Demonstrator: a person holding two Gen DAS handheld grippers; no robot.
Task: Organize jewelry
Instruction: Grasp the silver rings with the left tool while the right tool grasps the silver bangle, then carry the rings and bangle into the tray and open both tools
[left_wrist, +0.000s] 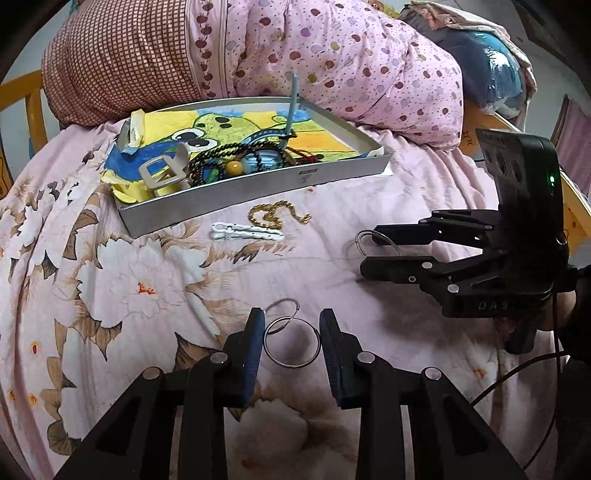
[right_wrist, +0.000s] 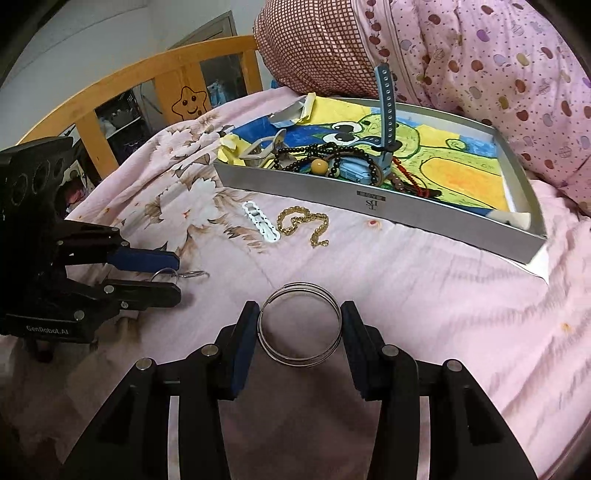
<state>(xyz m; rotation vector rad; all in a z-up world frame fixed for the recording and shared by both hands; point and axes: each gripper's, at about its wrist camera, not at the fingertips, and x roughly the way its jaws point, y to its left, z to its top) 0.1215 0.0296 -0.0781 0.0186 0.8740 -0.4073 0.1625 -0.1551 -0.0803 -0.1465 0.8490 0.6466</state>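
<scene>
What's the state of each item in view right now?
Left hand-held gripper: open, straddling linked silver metal rings lying on the bedspread.
Right hand-held gripper: open, around silver double-band bangle.
Shallow grey box tray: uncovered, holding beads and a watch.
Gold chain: loose on the bedspread.
White clip: flat on the bedspread.

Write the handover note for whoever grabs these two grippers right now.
Left gripper: open, fingers either side of the linked key rings lying on the bedspread; not clamped.
Right gripper: open, straddling the silver bangles; whether the pads touch them is unclear.
Done: the grey tray already holds the dark bead strands, blue watch and a metal clip.
Left: both ring items, plus the gold chain and white clip lying loose on the bedspread in front of the tray.
</scene>
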